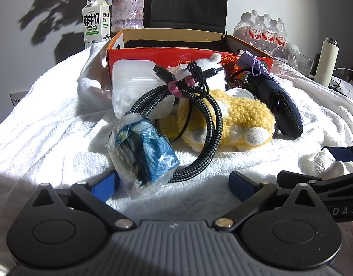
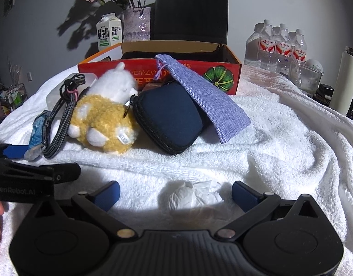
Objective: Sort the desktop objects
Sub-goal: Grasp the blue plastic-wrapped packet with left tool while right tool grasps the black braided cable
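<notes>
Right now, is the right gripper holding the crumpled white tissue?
No, the right gripper is open, with the crumpled white tissue lying untouched between its fingers.

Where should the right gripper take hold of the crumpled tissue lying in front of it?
Grip the crumpled tissue across its rounded, bunched left lobe, coming straight forward and down. It lies loose on the white towel, already between the open right gripper fingers; the flatter right-hand wisps would likely slip.

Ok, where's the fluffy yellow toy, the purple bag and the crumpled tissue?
fluffy yellow toy (image 2: 105, 124), right wrist view, on its yellow body.
purple bag (image 2: 208, 101), right wrist view, on the middle of its woven cloth.
crumpled tissue (image 2: 187, 197), right wrist view, on its white middle, between the open fingers.
</notes>
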{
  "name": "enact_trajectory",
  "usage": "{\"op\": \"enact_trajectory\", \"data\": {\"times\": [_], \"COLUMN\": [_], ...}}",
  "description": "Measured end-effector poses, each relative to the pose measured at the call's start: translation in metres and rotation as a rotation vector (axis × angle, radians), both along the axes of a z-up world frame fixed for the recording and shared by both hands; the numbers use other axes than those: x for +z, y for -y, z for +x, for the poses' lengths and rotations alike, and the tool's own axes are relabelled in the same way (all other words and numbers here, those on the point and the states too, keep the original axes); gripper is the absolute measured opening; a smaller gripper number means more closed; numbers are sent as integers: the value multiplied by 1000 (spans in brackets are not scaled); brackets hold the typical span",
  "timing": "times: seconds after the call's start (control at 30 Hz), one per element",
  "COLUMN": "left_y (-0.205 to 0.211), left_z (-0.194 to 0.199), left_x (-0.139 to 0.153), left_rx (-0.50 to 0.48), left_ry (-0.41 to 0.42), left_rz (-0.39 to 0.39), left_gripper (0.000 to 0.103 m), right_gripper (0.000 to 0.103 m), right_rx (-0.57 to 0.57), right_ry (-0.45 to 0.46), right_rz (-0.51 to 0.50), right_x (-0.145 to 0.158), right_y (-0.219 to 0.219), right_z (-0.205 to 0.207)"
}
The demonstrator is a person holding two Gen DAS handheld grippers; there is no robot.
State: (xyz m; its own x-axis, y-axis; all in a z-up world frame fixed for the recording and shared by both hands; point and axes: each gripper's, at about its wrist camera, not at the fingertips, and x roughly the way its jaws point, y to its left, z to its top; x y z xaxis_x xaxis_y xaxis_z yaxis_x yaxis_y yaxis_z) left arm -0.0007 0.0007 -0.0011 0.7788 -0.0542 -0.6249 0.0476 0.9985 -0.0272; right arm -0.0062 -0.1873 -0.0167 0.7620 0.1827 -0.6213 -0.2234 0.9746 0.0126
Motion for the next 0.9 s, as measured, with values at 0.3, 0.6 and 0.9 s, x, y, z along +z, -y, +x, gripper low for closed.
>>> {"op": "enact_trajectory", "data": {"times": [0.3,0.6,0.9], "left_y": [0,-1,-14], "left_z": [0,0,-13], "left_x": [0,0,7], "left_rx": [-1,-1,12], "left_ry": [0,1,22], "left_rz": [0,-5,-70], "left_gripper": [103,103,103], "right_gripper": [103,103,103], "right_rx": [0,-1,0], "right_ry": [-1,-2,-2], "right_rz": [1,4,5], "right_x": [0,0,0], "right_y": [0,0,0], "right_z": [0,0,0]}}
